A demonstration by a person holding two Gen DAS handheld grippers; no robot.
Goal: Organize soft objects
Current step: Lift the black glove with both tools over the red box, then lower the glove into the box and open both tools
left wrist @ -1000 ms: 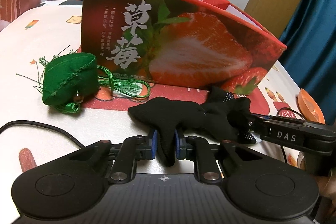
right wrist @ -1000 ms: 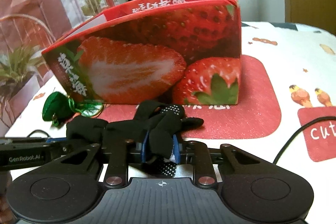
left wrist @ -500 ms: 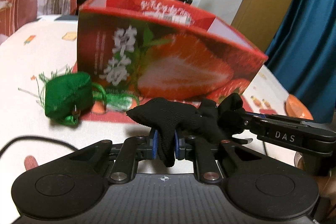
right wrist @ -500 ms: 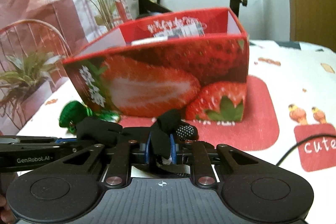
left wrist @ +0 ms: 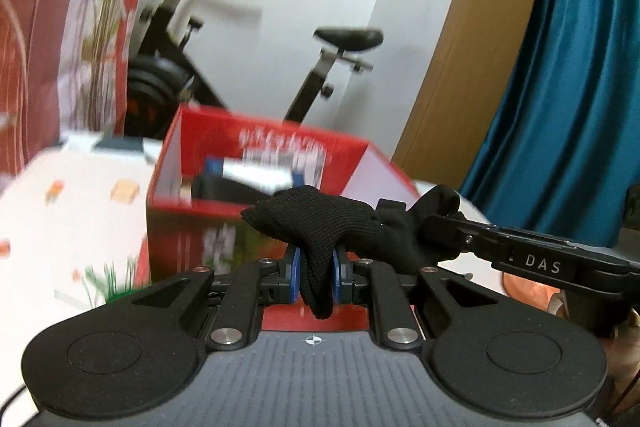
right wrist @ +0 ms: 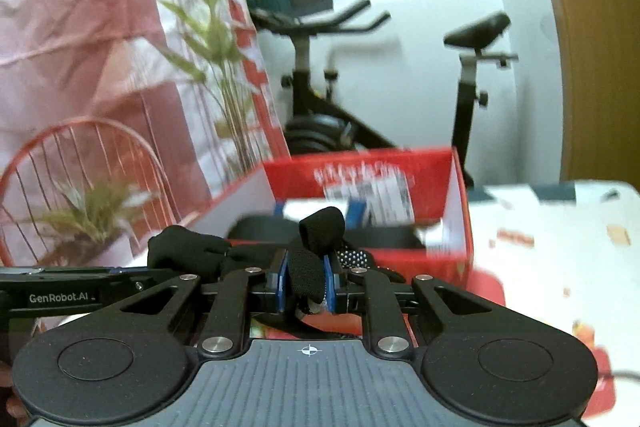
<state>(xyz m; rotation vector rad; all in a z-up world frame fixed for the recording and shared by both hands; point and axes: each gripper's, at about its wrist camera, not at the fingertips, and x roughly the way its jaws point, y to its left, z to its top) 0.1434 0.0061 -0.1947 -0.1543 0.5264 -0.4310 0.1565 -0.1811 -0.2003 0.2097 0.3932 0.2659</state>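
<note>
Both grippers hold one black knit glove (left wrist: 316, 223) in the air just in front of the open red strawberry box (left wrist: 180, 227). My left gripper (left wrist: 316, 275) is shut on one end of the glove. My right gripper (right wrist: 306, 281) is shut on the other end (right wrist: 320, 227), where white grip dots (right wrist: 354, 259) show. The right gripper also shows at the right of the left wrist view (left wrist: 520, 255). The box (right wrist: 460, 187) has dark and white items inside. The green pouch is mostly out of view; only its green tassel (left wrist: 112, 283) shows, blurred.
The table (left wrist: 80, 195) has a white printed cloth. An exercise bike (right wrist: 320, 87) stands behind the table. A plant (right wrist: 208, 39) and a red wire chair (right wrist: 80, 155) are at the left. A blue curtain (left wrist: 580, 87) hangs at the right.
Both grippers have risen with the glove from the table to the height of the box rim. The inside of the box now shows. The view is blurred by motion.
</note>
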